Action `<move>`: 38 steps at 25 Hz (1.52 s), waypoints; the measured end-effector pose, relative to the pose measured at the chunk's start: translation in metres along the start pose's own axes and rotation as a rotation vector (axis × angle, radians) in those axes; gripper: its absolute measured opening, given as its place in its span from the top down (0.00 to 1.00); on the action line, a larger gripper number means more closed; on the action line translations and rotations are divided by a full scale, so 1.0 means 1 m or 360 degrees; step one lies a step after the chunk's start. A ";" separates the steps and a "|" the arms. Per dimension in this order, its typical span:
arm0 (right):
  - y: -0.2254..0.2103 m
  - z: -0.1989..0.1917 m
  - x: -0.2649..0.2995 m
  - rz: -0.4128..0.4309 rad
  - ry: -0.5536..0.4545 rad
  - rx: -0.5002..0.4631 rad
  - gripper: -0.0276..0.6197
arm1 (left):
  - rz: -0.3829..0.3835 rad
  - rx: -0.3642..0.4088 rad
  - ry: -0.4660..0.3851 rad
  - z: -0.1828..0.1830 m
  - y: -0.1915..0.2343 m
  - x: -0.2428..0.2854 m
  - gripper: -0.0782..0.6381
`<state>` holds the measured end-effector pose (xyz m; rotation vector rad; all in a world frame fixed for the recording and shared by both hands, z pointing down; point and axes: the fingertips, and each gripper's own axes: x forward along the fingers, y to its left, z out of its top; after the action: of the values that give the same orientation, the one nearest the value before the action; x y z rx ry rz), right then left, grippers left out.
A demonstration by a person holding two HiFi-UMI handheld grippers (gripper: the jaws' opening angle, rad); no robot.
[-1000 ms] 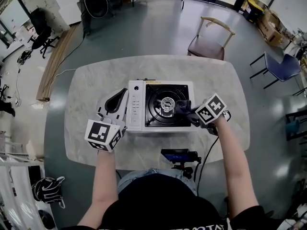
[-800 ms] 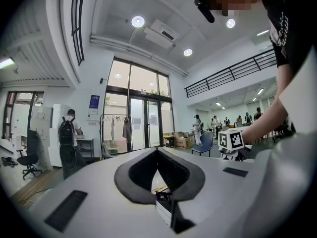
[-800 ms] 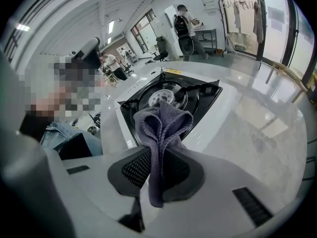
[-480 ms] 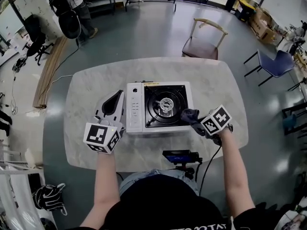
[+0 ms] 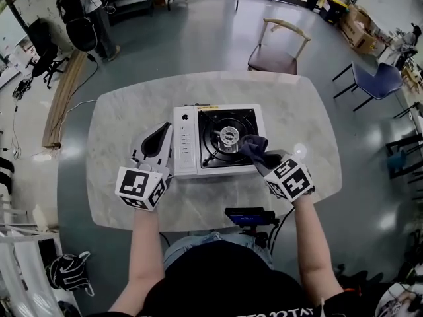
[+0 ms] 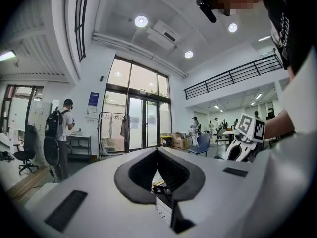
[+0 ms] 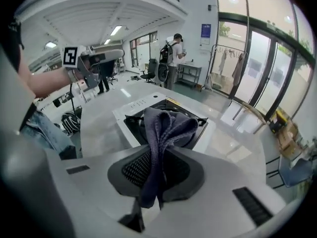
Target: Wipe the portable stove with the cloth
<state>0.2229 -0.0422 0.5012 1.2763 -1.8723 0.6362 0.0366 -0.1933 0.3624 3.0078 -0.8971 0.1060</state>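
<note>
A white portable stove (image 5: 186,144) with a black burner top (image 5: 221,137) stands mid-table; it also shows as the stove (image 7: 130,114) in the right gripper view. My right gripper (image 5: 264,162) is shut on a dark grey-purple cloth (image 5: 253,149), which lies on the black top's front right part, beside the burner. In that gripper's own view the cloth (image 7: 163,130) bunches up out of the right gripper (image 7: 158,155). My left gripper (image 5: 164,133) lies shut against the stove's left side. Seen from the left gripper (image 6: 157,151), a bit of the stove's edge (image 6: 166,207) shows through the jaws.
The round-cornered marble table (image 5: 310,131) has bare surface on both sides of the stove. A dark device (image 5: 246,215) sits at its near edge. A wooden chair (image 5: 277,51) stands beyond the table, a blue chair (image 5: 375,78) at right. A person with a backpack (image 5: 79,12) stands far left.
The right gripper drew the cloth toward the stove's front right corner, then pushed it back onto the black top near the burner. The left gripper stayed put.
</note>
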 end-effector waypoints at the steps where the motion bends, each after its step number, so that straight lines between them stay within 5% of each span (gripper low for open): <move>1: 0.000 -0.001 0.006 -0.0026 0.0017 -0.0031 0.86 | 0.0000 -0.0002 0.0000 0.000 0.000 -0.001 0.88; 7: 0.000 -0.022 0.041 -0.0089 0.0266 -0.0110 0.86 | 0.0029 0.0025 0.0025 -0.002 0.003 -0.011 0.88; 12: -0.001 -0.025 0.059 -0.0081 0.0399 -0.0028 0.86 | 0.0060 0.0018 0.0010 -0.001 0.008 -0.019 0.88; 20: -0.002 -0.016 0.065 0.0253 0.0348 0.0692 0.86 | 0.0099 -0.0069 -0.0078 0.004 0.015 -0.024 0.88; 32: 0.057 0.019 0.081 0.0490 0.0197 0.0902 0.86 | 0.0079 -0.0139 -0.0082 -0.003 0.016 -0.031 0.88; 38: 0.071 0.032 0.088 0.0502 0.0074 0.1124 0.86 | 0.0067 -0.0164 -0.0052 -0.012 0.022 -0.042 0.88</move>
<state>0.1293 -0.0874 0.5552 1.3626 -1.8916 1.5823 -0.0111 -0.1883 0.3714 2.9047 -0.9380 0.0101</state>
